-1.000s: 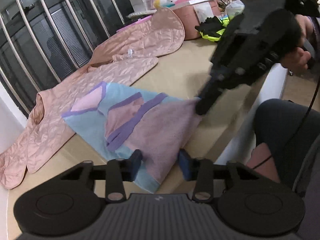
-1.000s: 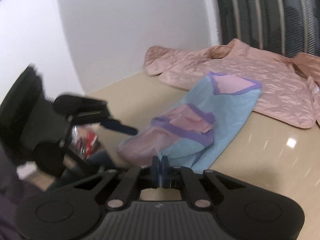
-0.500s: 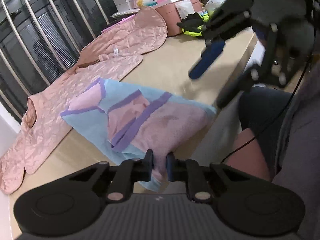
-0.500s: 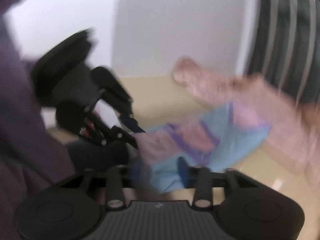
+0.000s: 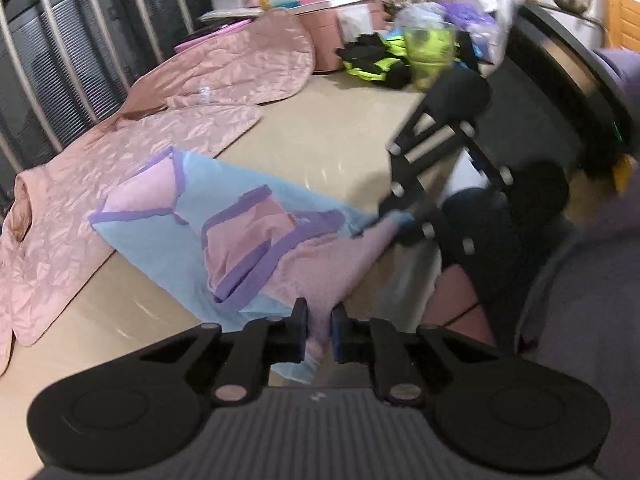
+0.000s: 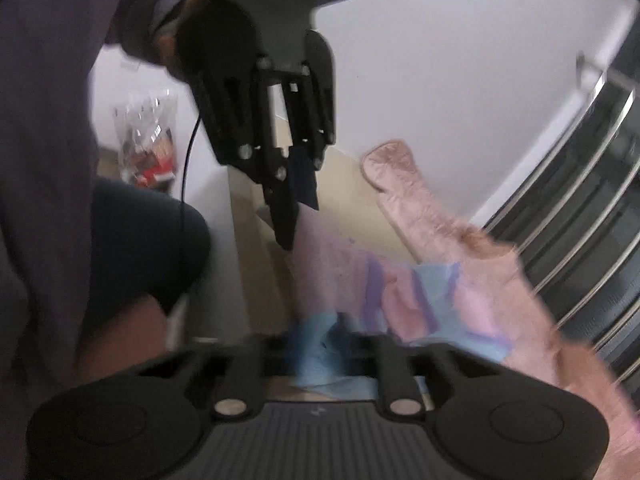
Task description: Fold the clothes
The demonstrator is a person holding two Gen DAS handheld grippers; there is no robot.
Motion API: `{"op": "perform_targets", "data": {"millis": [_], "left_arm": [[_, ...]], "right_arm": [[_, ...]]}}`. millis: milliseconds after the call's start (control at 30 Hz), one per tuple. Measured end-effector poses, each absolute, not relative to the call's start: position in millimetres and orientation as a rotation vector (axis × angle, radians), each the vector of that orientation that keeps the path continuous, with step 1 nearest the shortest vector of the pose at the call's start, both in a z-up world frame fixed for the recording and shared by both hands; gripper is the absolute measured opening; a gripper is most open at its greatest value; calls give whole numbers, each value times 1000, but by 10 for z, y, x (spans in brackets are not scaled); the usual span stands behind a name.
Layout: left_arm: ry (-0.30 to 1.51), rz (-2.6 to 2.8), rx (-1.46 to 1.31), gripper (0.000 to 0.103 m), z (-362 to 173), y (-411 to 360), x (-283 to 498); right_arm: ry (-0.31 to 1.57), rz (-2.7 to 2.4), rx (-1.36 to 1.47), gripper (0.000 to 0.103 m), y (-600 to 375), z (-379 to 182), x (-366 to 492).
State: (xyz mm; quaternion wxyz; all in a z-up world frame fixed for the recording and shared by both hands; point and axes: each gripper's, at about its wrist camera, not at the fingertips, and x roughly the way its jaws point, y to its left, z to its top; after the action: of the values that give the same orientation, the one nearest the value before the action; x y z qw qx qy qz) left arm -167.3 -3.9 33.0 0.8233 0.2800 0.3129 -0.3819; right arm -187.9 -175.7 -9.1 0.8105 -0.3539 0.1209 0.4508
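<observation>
A light-blue garment (image 5: pixel 240 240) with pink panels and purple trim lies on the beige table (image 5: pixel 328 140), its near end hanging over the table's edge. My left gripper (image 5: pixel 319 332) is shut on the near pink corner. My right gripper (image 5: pixel 394 220) pinches the garment's right corner, and the cloth is drawn to a point there. In the blurred right wrist view, a bunch of blue cloth (image 6: pixel 420 292) sits between the fingers of the right gripper (image 6: pixel 324 348). The left gripper (image 6: pixel 296 224) hangs above the pink end.
A pink quilted jacket (image 5: pixel 180 128) is spread behind the garment along the window bars (image 5: pixel 60 40). A pink box (image 5: pixel 328 28), black and neon-yellow clothes (image 5: pixel 376 64) and a plastic cup (image 5: pixel 428 52) crowd the table's far end. The person's leg (image 5: pixel 480 220) is beside the table edge.
The left gripper went from open to shut on the near corner. The right gripper let go, swung away open, then came back down onto the right corner.
</observation>
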Motion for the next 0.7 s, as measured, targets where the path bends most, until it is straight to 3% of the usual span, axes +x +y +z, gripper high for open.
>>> {"op": "perform_targets", "data": {"millis": [33, 67, 100, 133, 367, 433, 500, 567, 700], "left_arm": [[644, -825, 613, 15, 328, -35, -1725], [603, -817, 632, 27, 320, -41, -1785], [556, -796, 648, 52, 300, -56, -1834], [515, -787, 662, 57, 270, -79, -1879], [389, -725, 754, 57, 63, -312, -2026], [383, -697, 776, 54, 2, -300, -2024], [387, -700, 778, 31, -2, -267, -2014], [390, -716, 774, 18, 20, -234, -2000], [397, -749, 766, 10, 63, -167, -1974]], "right_arm": [[277, 973, -728, 7, -1784, -52, -1857], [291, 983, -703, 7, -1813, -13, -1840], [304, 992, -674, 7, -1848, 34, -1812], [317, 1002, -644, 7, -1884, 83, -1782], [346, 1030, -476, 7, -2118, 391, -1546], [346, 1027, -459, 7, -2207, 444, -1548], [349, 1026, -441, 7, -2286, 472, -1606], [364, 1032, -449, 7, -2290, 455, -1601], [403, 1061, -495, 7, -2262, 378, -1646]]}}
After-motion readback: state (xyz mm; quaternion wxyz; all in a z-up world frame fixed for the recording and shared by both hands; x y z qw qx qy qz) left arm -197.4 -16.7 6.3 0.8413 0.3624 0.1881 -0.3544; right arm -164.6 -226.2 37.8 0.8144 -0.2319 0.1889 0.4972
